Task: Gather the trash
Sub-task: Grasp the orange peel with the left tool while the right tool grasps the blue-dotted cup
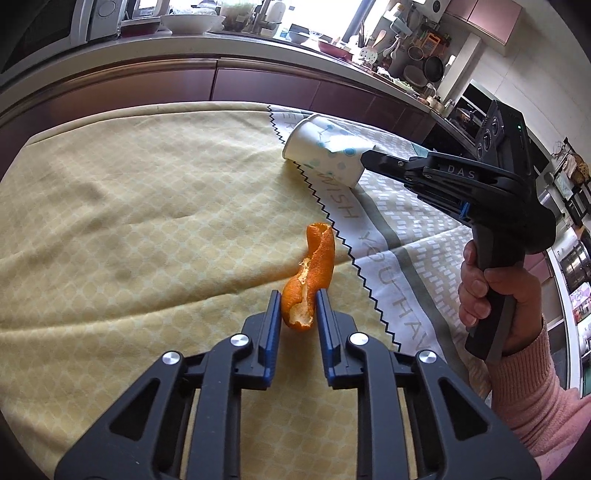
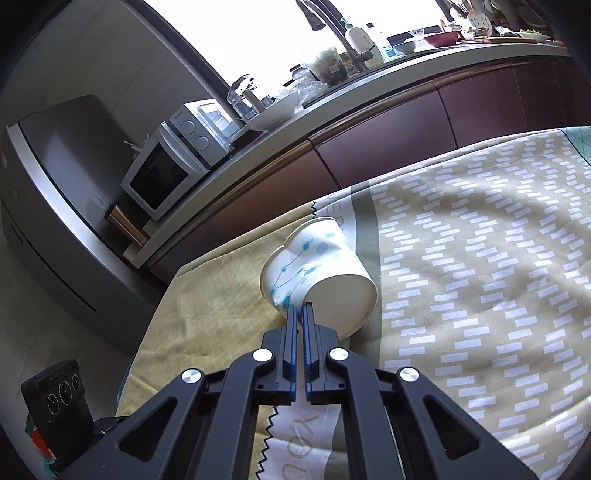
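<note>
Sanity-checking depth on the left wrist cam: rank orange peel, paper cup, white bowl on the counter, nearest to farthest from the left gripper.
1. Orange peel: between the left gripper fingers, lifted off the tablecloth.
2. Paper cup: ahead and right, on its side, the right gripper at its base.
3. White bowl: on the far counter, upper left.

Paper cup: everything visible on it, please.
The white paper cup with blue dot-and-line print is crumpled and dented at the open rim. It is tipped on its side, base toward the right claw, which is shut on the wall near the base. Its lower side looks to touch the patterned yellow-and-white tablecloth.
</note>
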Demonstrator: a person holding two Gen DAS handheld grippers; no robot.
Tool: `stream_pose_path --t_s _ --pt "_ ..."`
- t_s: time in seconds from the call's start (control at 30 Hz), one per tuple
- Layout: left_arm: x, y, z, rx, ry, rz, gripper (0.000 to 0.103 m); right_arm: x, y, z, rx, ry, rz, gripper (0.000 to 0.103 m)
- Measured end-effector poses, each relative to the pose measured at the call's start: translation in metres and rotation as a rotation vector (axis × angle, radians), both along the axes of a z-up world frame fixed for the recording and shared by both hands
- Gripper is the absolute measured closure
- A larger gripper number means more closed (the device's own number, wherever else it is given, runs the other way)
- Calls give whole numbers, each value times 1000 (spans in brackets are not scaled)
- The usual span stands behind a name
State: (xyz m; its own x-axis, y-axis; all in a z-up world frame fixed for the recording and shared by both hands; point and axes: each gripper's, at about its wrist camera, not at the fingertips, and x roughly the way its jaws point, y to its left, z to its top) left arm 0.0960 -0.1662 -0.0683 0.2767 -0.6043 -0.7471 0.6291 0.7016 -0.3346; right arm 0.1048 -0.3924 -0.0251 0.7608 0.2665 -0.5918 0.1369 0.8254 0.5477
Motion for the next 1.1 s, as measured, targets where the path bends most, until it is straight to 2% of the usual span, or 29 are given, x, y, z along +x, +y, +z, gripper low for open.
stream_pose_path --t_s 0.5,0.8,1.03,1.1 --pt "-2 56 24 -25 -54 88 87 -16 37 20 109 -93 144 103" --pt "-9 97 34 -32 -79 156 88 -21 56 26 159 -119 209 103" --pt "-10 115 39 -41 -89 196 88 -25 59 24 173 -107 211 102" --pt "-11 118 37 -43 -84 200 88 -26 59 26 142 -101 199 100"
